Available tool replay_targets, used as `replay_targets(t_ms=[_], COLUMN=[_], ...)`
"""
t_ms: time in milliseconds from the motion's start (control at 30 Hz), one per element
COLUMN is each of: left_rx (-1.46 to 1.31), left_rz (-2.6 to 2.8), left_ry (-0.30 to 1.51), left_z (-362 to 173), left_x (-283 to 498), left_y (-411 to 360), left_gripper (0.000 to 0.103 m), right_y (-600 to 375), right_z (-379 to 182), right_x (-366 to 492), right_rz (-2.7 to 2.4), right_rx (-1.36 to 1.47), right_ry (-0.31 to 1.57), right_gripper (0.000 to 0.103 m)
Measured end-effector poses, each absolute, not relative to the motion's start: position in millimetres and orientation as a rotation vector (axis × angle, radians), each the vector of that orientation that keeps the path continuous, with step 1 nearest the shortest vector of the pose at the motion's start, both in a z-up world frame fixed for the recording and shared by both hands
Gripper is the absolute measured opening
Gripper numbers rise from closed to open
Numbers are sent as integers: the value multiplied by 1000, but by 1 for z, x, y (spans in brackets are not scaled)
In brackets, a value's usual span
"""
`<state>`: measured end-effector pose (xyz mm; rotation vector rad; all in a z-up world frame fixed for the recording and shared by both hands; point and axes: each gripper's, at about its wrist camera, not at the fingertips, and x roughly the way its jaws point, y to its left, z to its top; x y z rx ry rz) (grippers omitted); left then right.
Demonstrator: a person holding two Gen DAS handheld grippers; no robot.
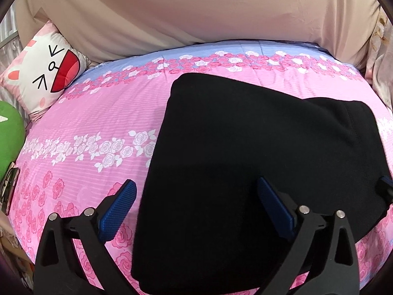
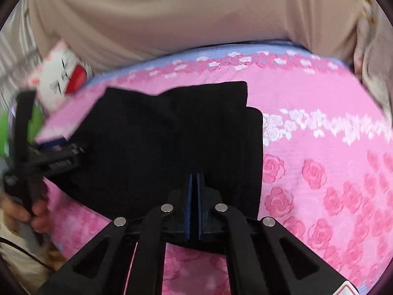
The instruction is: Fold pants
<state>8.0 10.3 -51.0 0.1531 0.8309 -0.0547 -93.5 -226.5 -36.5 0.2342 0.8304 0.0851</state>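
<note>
Black pants (image 1: 258, 159) lie folded into a thick rectangle on the pink rose bedsheet (image 1: 98, 113). My left gripper (image 1: 196, 189) is open, its blue pads (image 1: 122, 201) straddling the near left edge of the pants without holding them. In the right wrist view the pants (image 2: 172, 142) fill the middle. My right gripper (image 2: 194, 179) has its blue pads pressed together over the near edge of the pants; whether cloth is pinched between them is not visible. The left gripper (image 2: 56, 157) shows blurred at the pants' left side, held by a hand.
A white cartoon-face pillow (image 1: 44, 71) and a green plush (image 1: 9, 135) sit at the bed's left. Beige fabric (image 1: 196, 12) rises behind the bed. The sheet's blue band (image 1: 221, 49) runs along the far edge. Open pink sheet lies right of the pants (image 2: 319, 147).
</note>
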Motion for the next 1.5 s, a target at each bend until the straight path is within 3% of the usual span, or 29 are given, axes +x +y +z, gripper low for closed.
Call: replay_targets(t_ms=[133,233,333,400,433,467,533,633,767,833,1000,1133,1233,1400,1500], left_rx=[150,149,163,135,120,102,96,118,116,110,111,110,100,129,122], left_rz=[-45,-50,-32,-42,-42,-42,-26,-7,-5,-6,-13,-11,-18,-8,-12], left_ry=[821,817,803,801,808,817,818,815,818,816,830,824,828,819,825], left_z=[-49,-46,-41,-38,-37,-37,-38,-40,-41,-40,-48,-50,-50,-46,-46], left_x=[4,-2,-11,-16,-17,-18,-17,-15,-13,-10,-1,0,1,-5,-8], left_y=[9,9,17,26,29,32,35,33,32,34,34,33,32,28,27], left_gripper=[96,96,96,96,97,97,97,97,97,97,98,98,98,98,98], right_y=[-206,-209,-219,-222,-223,-225,-229,-229,-195,-181,-234,-219,-219,-221,-215], right_z=[-14,-41,-30,-11,-2,6,13,8,0,-10,-35,-17,-40,-7,-18], right_x=[-113,-108,-122,-125,-123,-117,-102,-72,-39,-21,14,-20,-25,-76,-97], right_rz=[101,49,62,72,71,48,4,10,138,159,-55,41,-24,23,70], right_rx=[127,87,176,182,174,158,121,117,36,-27,74,87,15,98,107], right_ry=[747,816,783,737,717,686,659,672,711,744,820,767,824,727,777], right_gripper=[11,5,6,14,27,46,50,44,6,1,0,1,0,3,3])
